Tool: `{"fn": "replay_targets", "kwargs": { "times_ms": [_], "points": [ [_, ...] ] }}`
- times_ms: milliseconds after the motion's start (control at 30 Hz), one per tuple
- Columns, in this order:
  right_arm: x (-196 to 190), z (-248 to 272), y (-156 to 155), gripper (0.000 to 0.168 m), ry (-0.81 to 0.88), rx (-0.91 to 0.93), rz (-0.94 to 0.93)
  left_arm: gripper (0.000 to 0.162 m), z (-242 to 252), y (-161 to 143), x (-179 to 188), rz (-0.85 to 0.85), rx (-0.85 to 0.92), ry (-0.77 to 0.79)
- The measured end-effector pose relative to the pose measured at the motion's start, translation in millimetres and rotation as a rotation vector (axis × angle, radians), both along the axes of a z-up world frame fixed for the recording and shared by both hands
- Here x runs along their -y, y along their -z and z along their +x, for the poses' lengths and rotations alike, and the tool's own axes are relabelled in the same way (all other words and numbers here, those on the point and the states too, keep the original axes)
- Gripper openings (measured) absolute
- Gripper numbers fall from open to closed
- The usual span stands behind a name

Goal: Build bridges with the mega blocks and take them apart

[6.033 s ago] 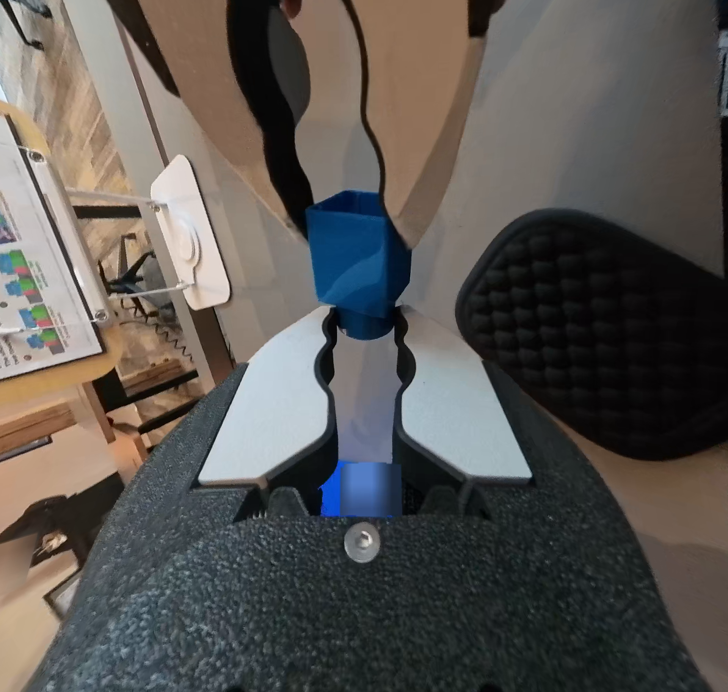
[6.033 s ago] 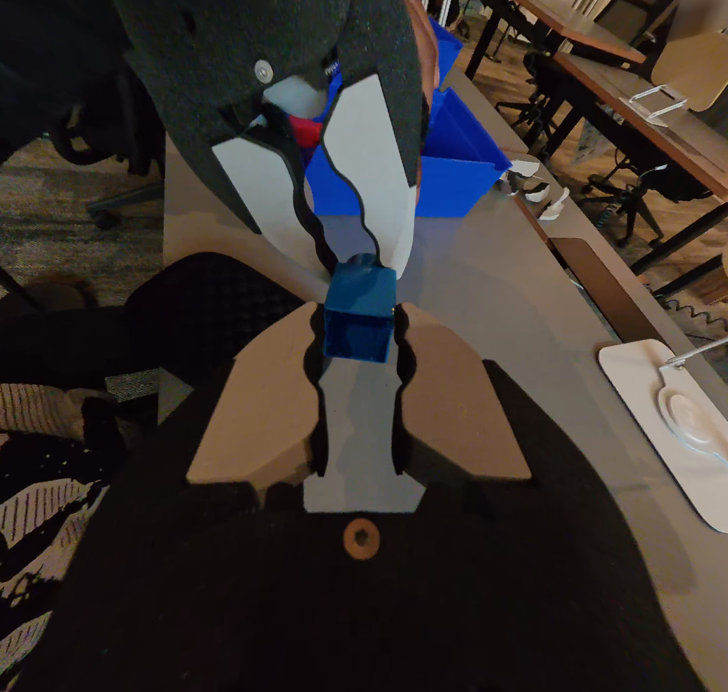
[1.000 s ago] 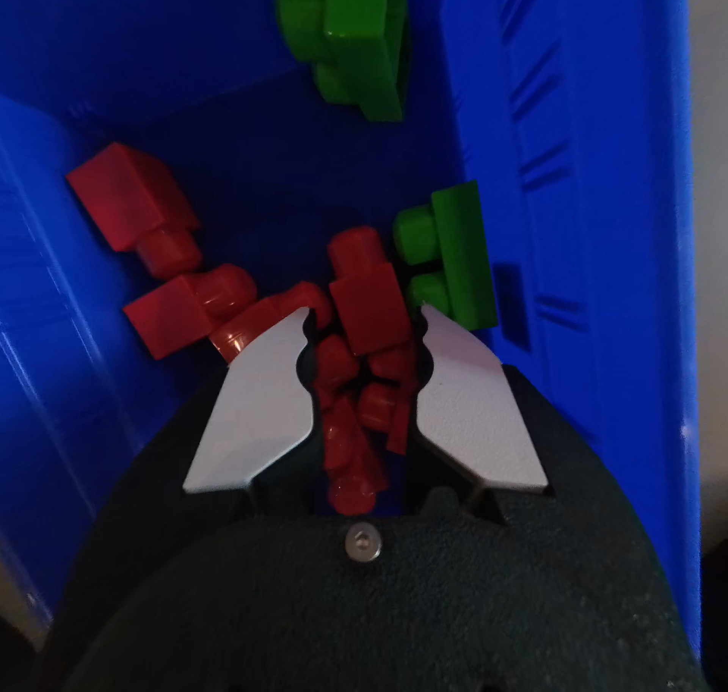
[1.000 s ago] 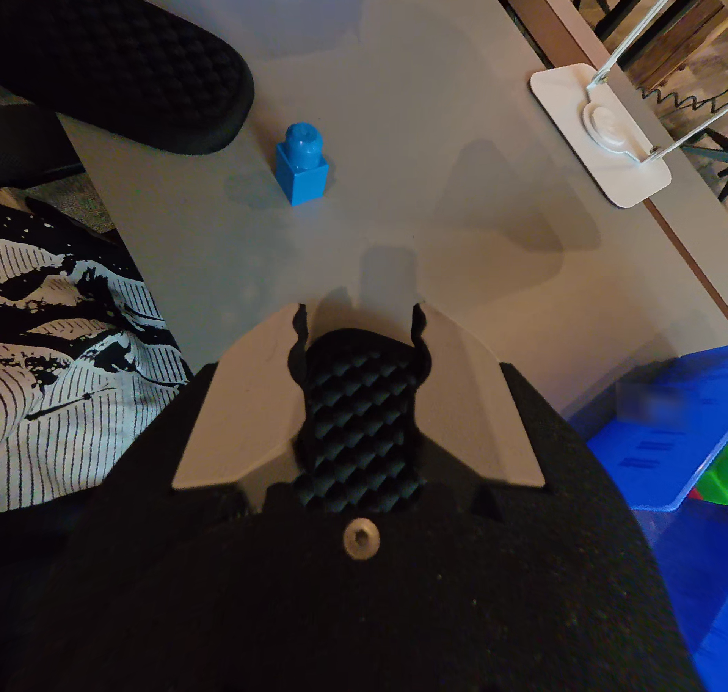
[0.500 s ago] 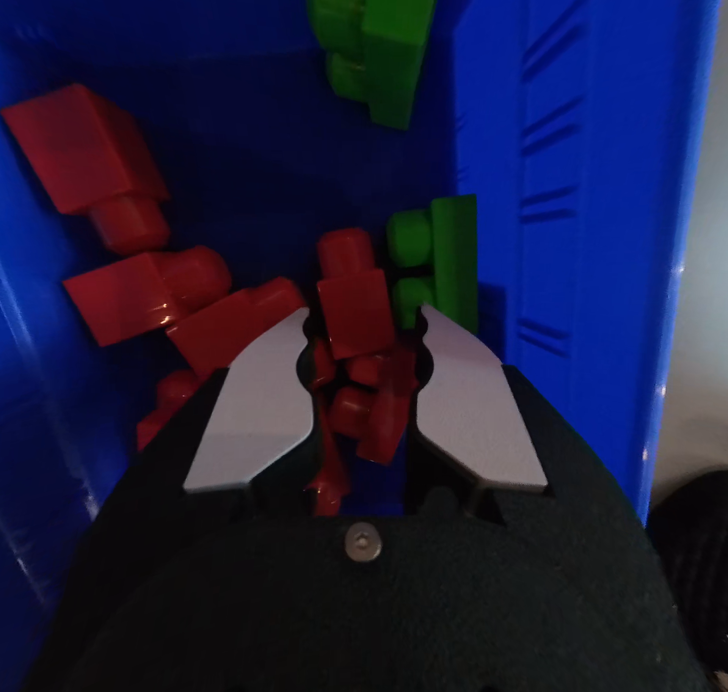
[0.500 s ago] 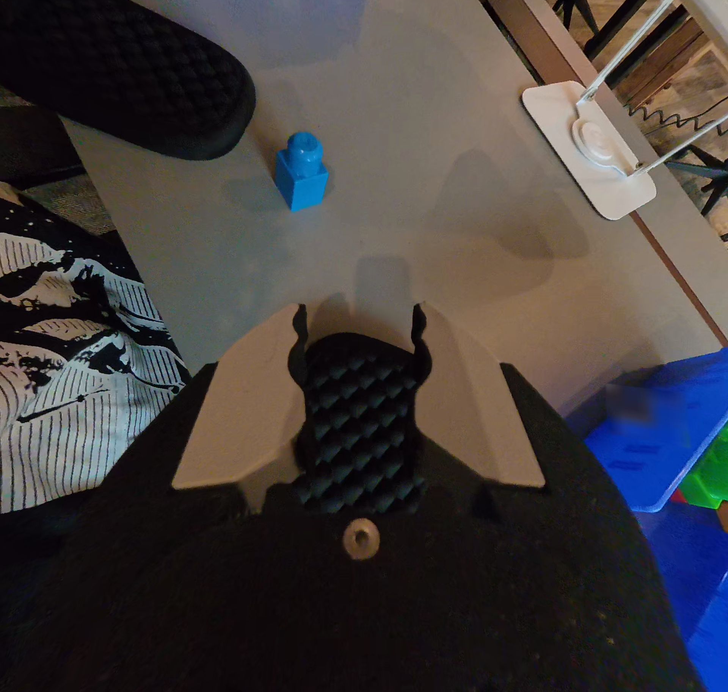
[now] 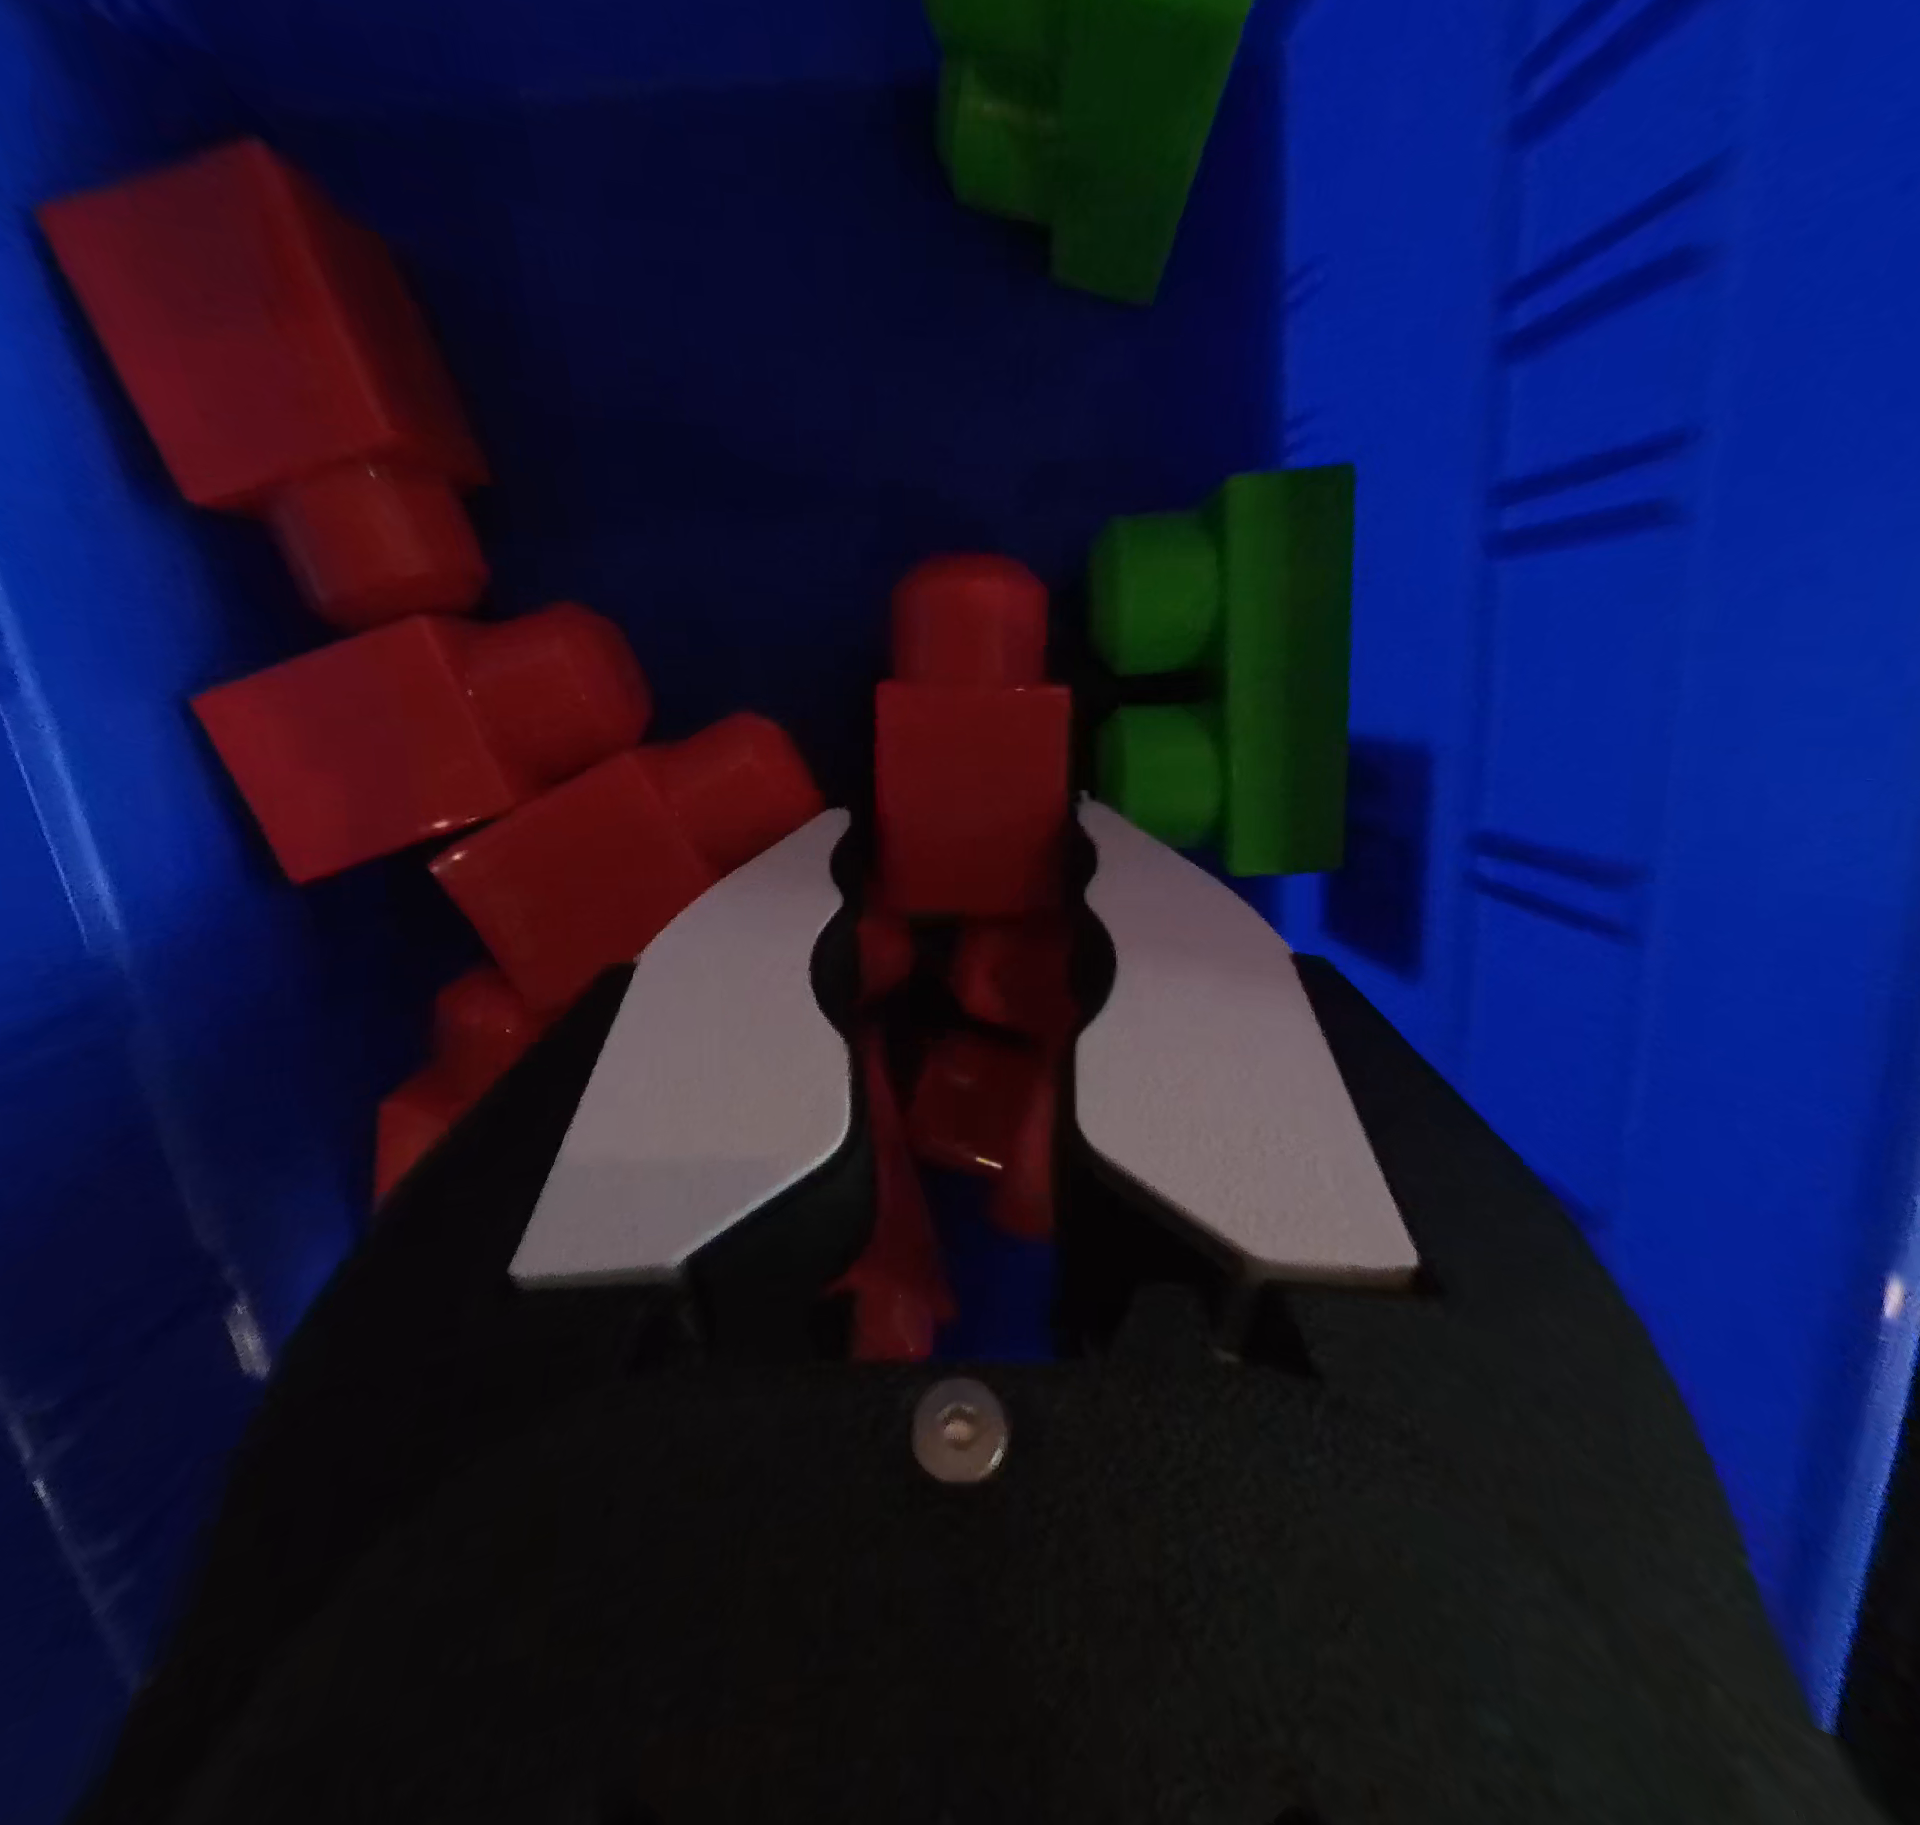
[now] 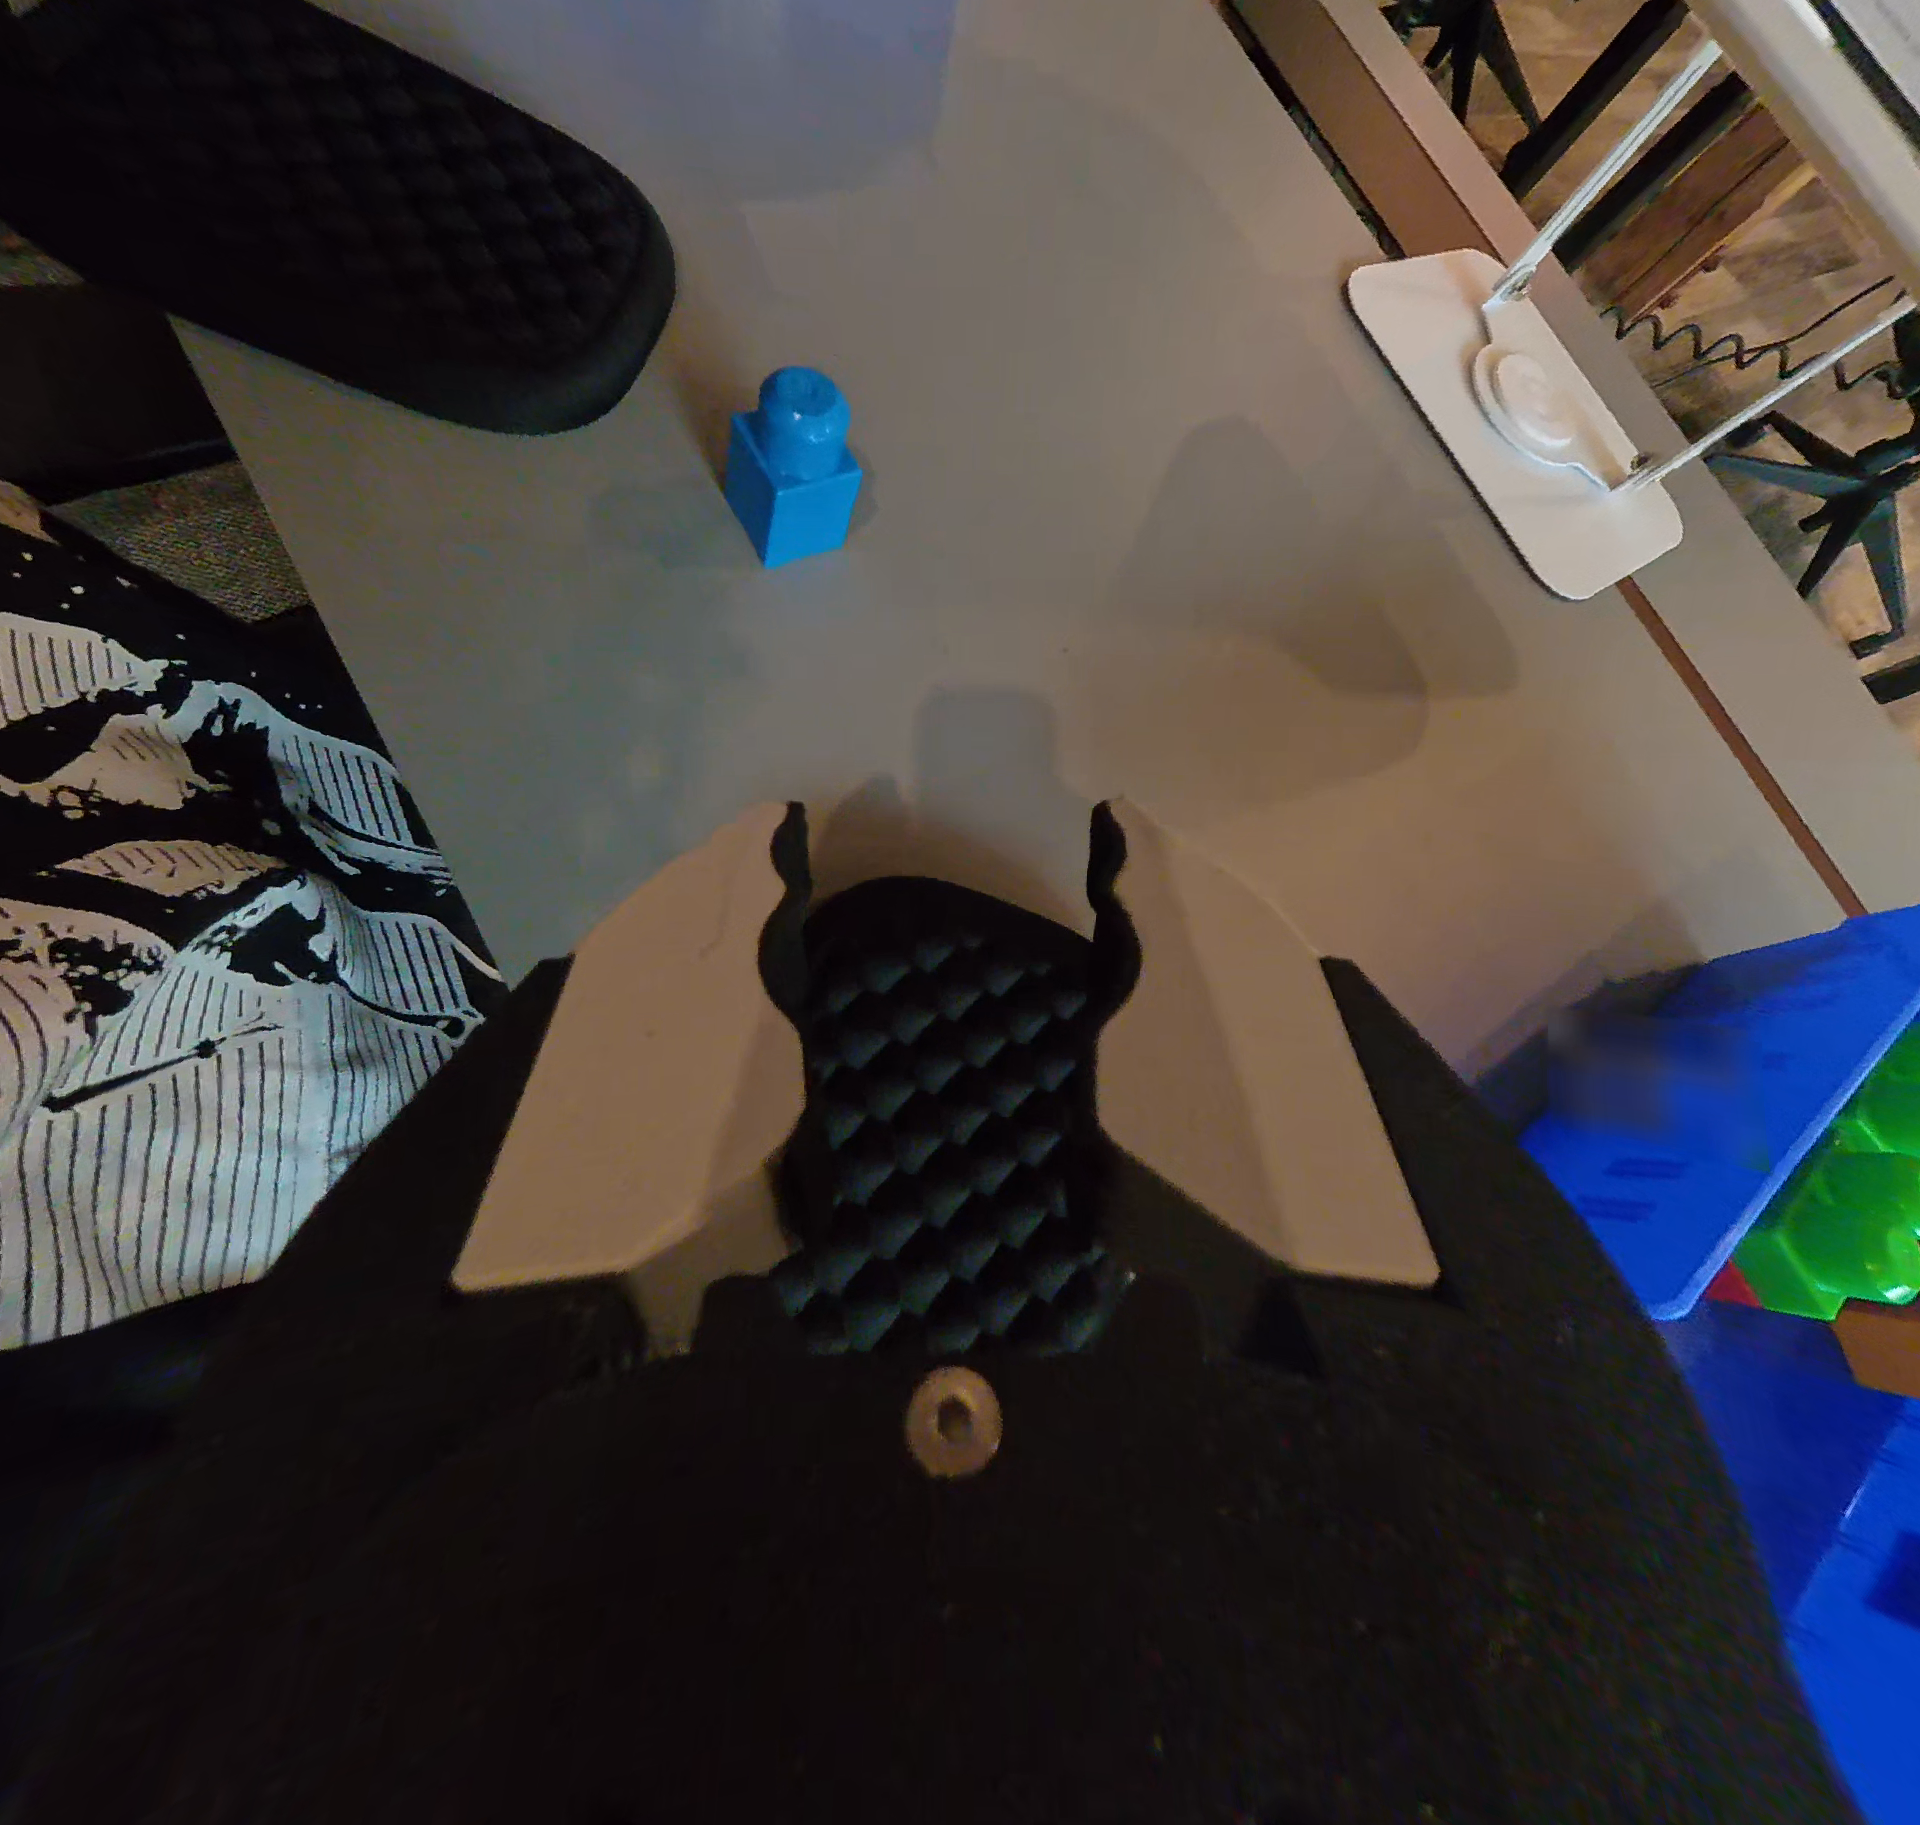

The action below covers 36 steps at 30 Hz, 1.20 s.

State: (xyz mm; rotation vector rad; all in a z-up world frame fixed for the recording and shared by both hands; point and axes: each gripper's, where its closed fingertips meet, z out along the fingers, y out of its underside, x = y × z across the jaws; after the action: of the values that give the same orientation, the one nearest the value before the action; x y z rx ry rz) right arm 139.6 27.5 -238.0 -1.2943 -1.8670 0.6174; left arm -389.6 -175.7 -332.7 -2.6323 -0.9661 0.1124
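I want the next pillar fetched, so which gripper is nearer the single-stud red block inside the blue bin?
Left. The left gripper is down in the blue bin, its fingertips flanking the red block. The right gripper hovers open above the grey table, outside the bin.

Grey table [image 8: 1039, 341] carries a black dimpled pad [image 8: 312, 196] overhanging its left edge. White flat stand base [image 8: 1507, 425] sits at the right edge, thin metal rods [image 8: 1621, 165] rising from it toward a board at the top right corner. Black-and-white patterned cloth [image 8: 177, 892] lies off the left edge, below the pad. Chair legs [image 8: 1818, 497] and wood floor show beyond the right edge.
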Motion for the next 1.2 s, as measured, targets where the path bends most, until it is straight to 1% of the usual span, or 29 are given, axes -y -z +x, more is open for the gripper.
{"fn": "replay_targets", "kwargs": {
  "times_ms": [33,133,233,367,500,633,733,800,900,1033,1200],
  "points": [
    [1.1,-0.5,0.0,0.051,-0.003,0.000,0.000,0.035,-1.2,0.4,-0.9,-0.006,-0.013,0.004],
    [3.5,-0.9,2.4,0.052,-0.012,0.011,0.005,0.035,-3.4,-0.5,-3.6,0.011,-0.039,0.011],
    [3.3,-0.6,4.0,0.052,-0.015,0.017,0.004,0.035,-1.1,-11.8,-7.7,0.110,-0.057,0.037],
    [2.3,-4.0,2.5,0.051,-0.019,0.001,-0.003,0.035,9.3,-48.8,-10.4,0.322,-0.140,0.089],
    [12.4,-13.3,0.6,0.050,-0.065,-0.032,-0.037,0.034,41.4,-97.6,-8.3,0.549,-0.255,0.175],
    [27.1,-25.6,-1.5,0.049,-0.129,-0.051,-0.061,0.034,96.5,-138.0,-5.0,0.707,-0.334,0.283],
    [39.0,-37.2,-6.0,0.049,-0.185,-0.063,-0.068,0.034,146.5,-156.2,-8.5,0.785,-0.356,0.393],
    [46.9,-45.5,-11.3,0.050,-0.229,-0.072,-0.062,0.034,182.7,-163.1,-14.7,0.827,-0.355,0.479],
    [59.6,-57.7,-24.0,0.050,-0.306,-0.094,-0.061,0.034,239.6,-166.7,-27.3,0.879,-0.339,0.623],
    [75.0,-71.1,-43.4,0.049,-0.414,-0.120,-0.055,0.034,312.9,-161.6,-43.6,0.928,-0.287,0.809],
    [94.7,-81.0,-62.3,0.048,-0.565,-0.130,-0.054,0.034,383.9,-152.6,-56.6,0.970,-0.197,1.006]
  ]
}}
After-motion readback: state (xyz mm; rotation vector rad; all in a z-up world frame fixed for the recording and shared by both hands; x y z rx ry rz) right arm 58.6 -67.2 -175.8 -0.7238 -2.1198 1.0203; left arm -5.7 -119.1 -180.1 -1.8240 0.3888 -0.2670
